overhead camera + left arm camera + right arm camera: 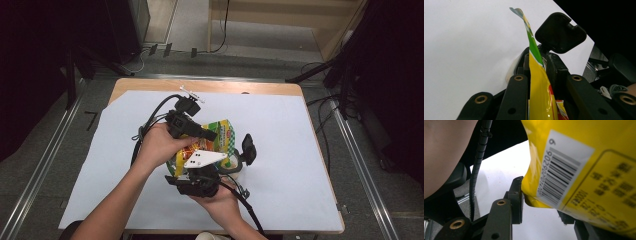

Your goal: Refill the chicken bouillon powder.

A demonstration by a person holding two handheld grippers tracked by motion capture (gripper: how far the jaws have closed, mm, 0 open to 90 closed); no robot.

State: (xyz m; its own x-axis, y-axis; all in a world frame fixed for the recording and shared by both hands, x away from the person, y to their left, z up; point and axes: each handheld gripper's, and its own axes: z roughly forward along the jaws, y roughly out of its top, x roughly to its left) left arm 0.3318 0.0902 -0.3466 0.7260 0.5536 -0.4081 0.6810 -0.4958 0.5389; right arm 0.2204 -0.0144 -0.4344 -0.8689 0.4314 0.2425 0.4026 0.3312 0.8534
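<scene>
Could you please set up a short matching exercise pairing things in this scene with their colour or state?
Things:
1. snack bag
2. barcode label
3. left gripper
4. paper sheet

Descriptions:
A. white with black bars
B. shut on the bag's thin edge
C. plain white, covering the table
D. yellow with a green top

Pairs: 1-D, 2-A, 3-B, 4-C

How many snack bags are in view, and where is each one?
1. The snack bag is above the white sheet at mid-table, between the left tongs and right tongs. Another could be hidden under the hands.
</scene>
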